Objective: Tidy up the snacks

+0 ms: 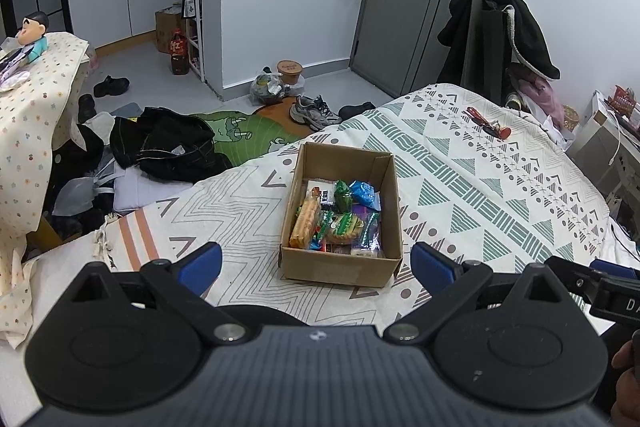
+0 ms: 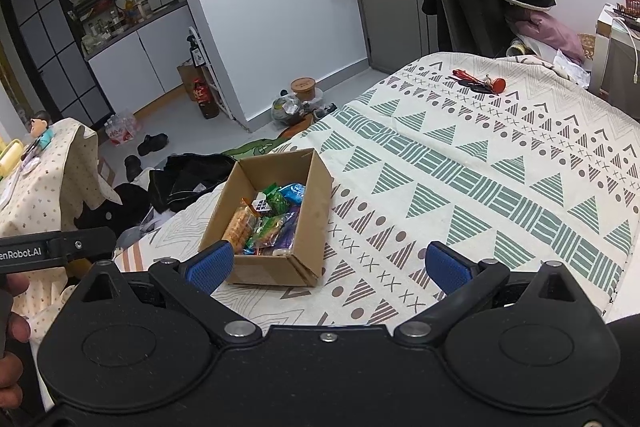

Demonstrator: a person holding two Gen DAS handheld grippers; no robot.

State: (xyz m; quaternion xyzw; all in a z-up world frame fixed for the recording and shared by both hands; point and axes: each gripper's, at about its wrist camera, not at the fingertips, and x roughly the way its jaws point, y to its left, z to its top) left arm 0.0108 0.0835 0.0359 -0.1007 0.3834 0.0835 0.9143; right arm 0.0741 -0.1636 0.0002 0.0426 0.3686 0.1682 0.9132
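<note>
Snacks (image 1: 340, 215) in box (image 1: 316, 269) lie beyond both grippers' spread, empty fingers (image 1: 202, 265).

We list a cardboard box (image 1: 340, 269), matt brown with plain paper-like walls, standing on a woven cloth bedspread (image 1: 480, 195) of matt printed fabric. Inside it we note snack packets (image 1: 344, 215) in glossy, crinkled plastic film. We record both the left gripper (image 1: 316, 265) and the right gripper (image 2: 328, 263) as matt black plastic with textured blue pads (image 2: 210, 265) and bright metal pivot pins (image 2: 240, 328).
</note>
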